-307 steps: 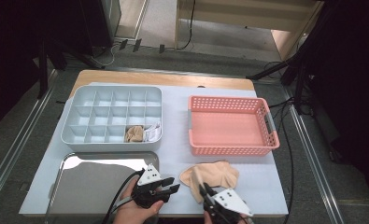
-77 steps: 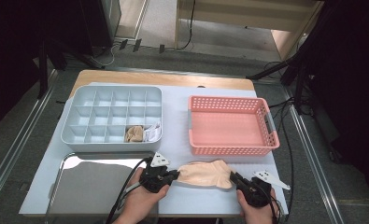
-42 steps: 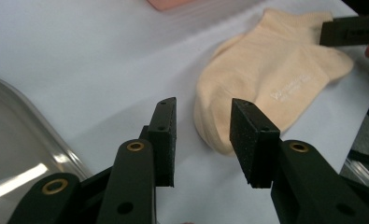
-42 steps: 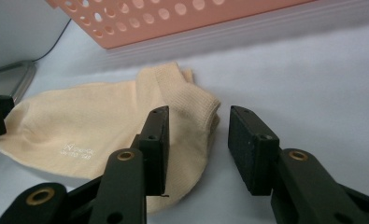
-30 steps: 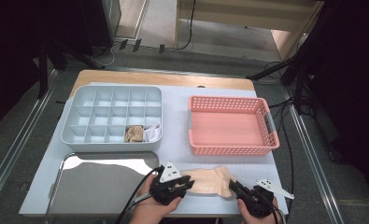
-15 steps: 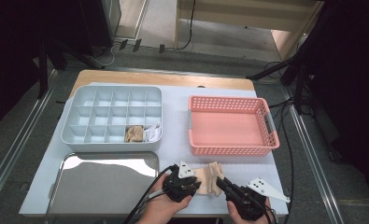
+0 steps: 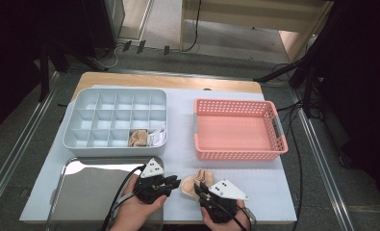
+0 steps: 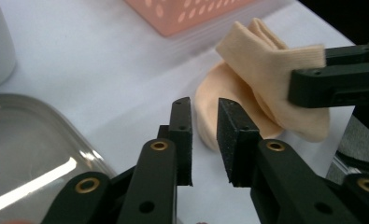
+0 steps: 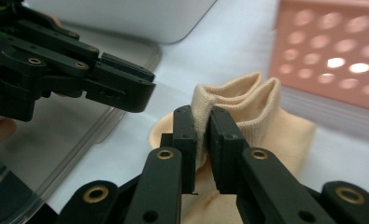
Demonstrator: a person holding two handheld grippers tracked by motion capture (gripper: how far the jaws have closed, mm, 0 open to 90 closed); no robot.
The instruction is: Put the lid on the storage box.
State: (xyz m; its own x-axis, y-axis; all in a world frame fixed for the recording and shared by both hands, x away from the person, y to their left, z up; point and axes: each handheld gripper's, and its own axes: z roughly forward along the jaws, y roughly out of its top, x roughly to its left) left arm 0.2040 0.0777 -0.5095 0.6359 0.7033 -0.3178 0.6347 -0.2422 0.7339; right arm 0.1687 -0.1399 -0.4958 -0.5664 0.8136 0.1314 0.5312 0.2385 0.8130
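At table's near edge, right gripper (image 9: 200, 135) pinches a folded peach sock (image 9: 247, 109) at its cuff, lifted fold over the part lying on the white mat (image 7: 178, 120). Left gripper (image 8: 204, 135), jaws just narrowed, nothing between them, sits beside the sock. Beyond: steel tray (image 7: 89, 190), divided organizer (image 7: 115, 120), pink basket (image 7: 238, 130).

Near the tabletop's (image 7: 178, 125) front edge, 2 hand-held grippers, left (image 7: 172, 183) and right (image 7: 200, 191), flank a folded beige sock (image 7: 192, 183).
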